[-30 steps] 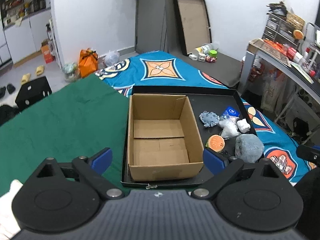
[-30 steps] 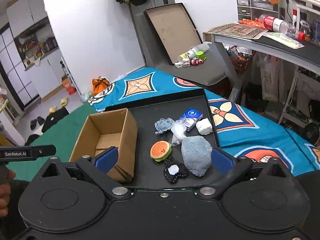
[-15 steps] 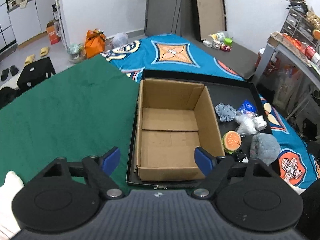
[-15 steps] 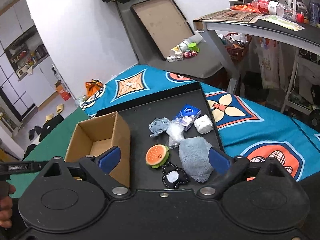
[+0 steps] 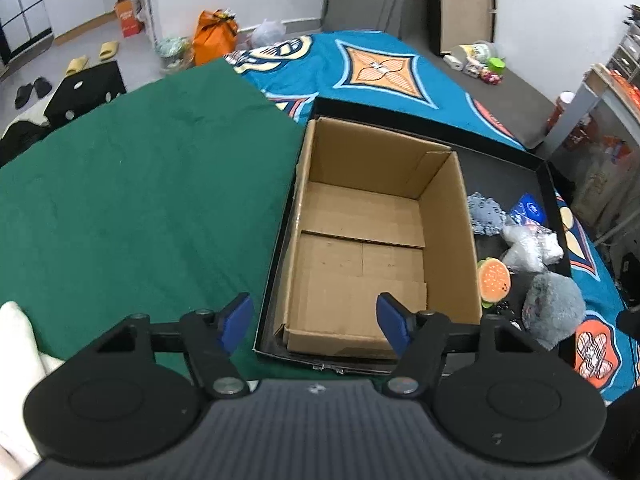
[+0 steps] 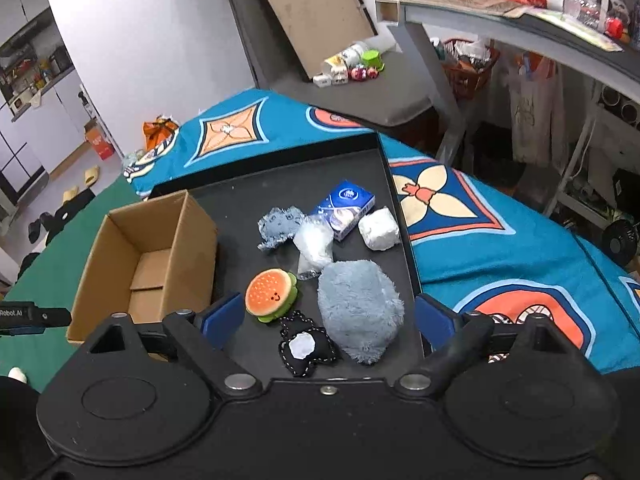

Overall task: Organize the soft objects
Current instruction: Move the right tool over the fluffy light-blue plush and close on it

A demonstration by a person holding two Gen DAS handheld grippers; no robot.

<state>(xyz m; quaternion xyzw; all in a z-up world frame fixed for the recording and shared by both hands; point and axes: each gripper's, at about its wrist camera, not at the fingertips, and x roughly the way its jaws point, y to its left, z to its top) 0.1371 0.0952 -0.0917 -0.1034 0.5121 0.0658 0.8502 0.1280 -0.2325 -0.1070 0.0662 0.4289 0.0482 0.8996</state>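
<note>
Black tray (image 6: 396,184) holds the empty cardboard box (image 5: 376,216) along its left edge, long axis running near-to-far, open top up; bare tray floor lies btwn box and toys. Soft stuff bunches by the right rim: burger plush (image 6: 272,294), grey fluffy plush (image 6: 358,306), black star plush (image 6: 306,346) nearest the front edge. Left gripper (image 5: 314,320) over box's near wall, jaws apart, just been closing on nothing; right gripper (image 6: 320,316) wide, closing slightly, toys below, untouched.

Left gripper (image 5: 313,316), black body, ribbed grey top plate, blue fingertip pads (image 5: 236,318), silver pivot screws, right gripper (image 6: 326,312), matching black discs, blue pads (image 6: 432,316), central screw
</note>
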